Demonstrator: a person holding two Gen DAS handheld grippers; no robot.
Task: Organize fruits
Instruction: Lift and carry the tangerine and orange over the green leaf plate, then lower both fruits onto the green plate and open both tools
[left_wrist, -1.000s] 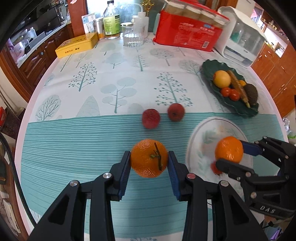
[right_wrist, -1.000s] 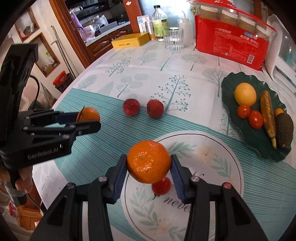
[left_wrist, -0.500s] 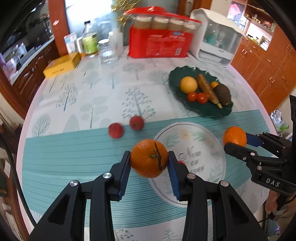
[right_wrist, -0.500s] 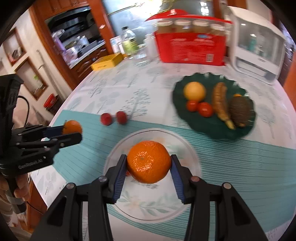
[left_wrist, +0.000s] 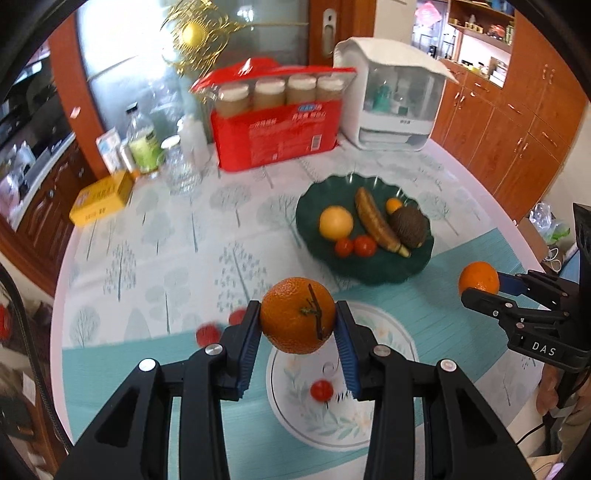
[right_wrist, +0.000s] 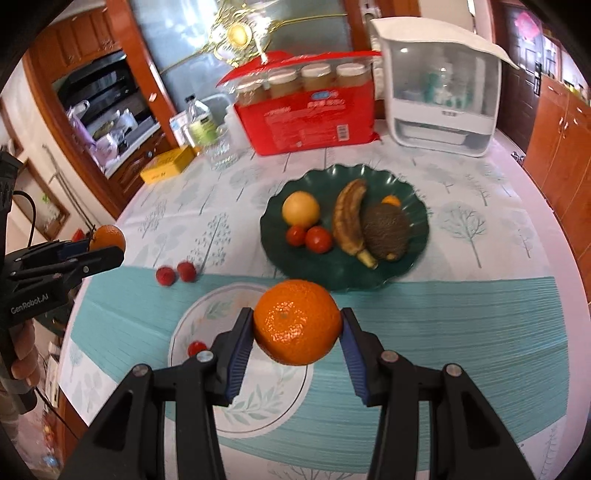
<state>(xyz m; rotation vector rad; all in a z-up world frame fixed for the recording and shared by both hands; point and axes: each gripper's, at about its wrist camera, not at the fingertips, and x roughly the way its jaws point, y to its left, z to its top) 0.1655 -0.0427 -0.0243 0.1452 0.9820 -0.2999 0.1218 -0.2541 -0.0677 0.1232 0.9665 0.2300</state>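
My left gripper (left_wrist: 298, 328) is shut on an orange with a stem (left_wrist: 297, 314), held high above the white flowered plate (left_wrist: 391, 347). My right gripper (right_wrist: 297, 334) is shut on a second orange (right_wrist: 297, 321), also high over the table; it also shows in the left wrist view (left_wrist: 478, 277). A small red tomato (left_wrist: 321, 389) lies on the white plate. Two red lychees (right_wrist: 165, 275) (right_wrist: 186, 271) lie on the cloth left of the plate. A dark green dish (right_wrist: 343, 273) holds a yellow fruit, two tomatoes, a banana, an avocado and a small orange.
At the back of the table stand a red pack of jars (left_wrist: 275, 133), a white appliance (left_wrist: 391, 107), bottles and a glass (left_wrist: 177, 168), and a yellow box (left_wrist: 101, 197). Wooden cabinets (left_wrist: 517, 122) stand to the right. The table's edge curves round on both sides.
Both grippers have risen and pulled back from the table with their oranges; the plates and lychees now look smaller and farther away. The right orange has left the white plate.
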